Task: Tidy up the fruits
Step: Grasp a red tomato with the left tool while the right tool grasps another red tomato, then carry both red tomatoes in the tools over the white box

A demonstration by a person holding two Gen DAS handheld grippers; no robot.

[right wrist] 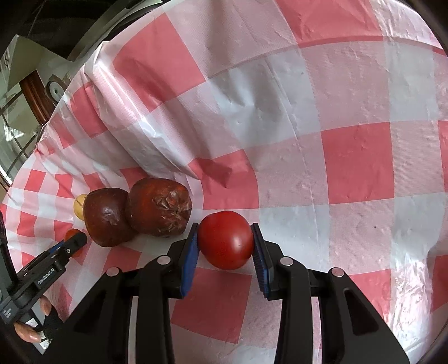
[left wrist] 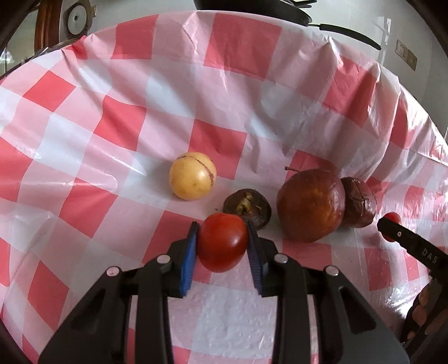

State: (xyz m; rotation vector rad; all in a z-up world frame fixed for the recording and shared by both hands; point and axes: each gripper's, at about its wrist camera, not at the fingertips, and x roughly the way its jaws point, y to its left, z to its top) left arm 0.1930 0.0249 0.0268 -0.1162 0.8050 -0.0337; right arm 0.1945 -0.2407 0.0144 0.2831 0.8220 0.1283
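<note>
My left gripper [left wrist: 222, 228] is shut on a small red tomato [left wrist: 222, 246], just above the checked cloth. My right gripper [right wrist: 226, 231] is shut on another red tomato [right wrist: 226, 243]; it also shows in the left wrist view [left wrist: 392, 217] behind the right gripper's finger. A yellow round fruit [left wrist: 192, 175] lies ahead left of the left gripper. A small dark shrivelled fruit [left wrist: 247, 207] sits right behind the left tomato. A large brown apple [left wrist: 310, 205] and a dark wrinkled fruit [left wrist: 359, 205] stand to the right; both show in the right wrist view [right wrist: 106, 221] [right wrist: 159, 207].
The red-and-white checked tablecloth [left wrist: 224, 112] covers the table and has a raised fold [right wrist: 145, 131] behind the brown fruits. A dark pan with a handle [left wrist: 344, 32] hangs over the far edge. Wooden furniture [left wrist: 50, 25] stands beyond the far left edge.
</note>
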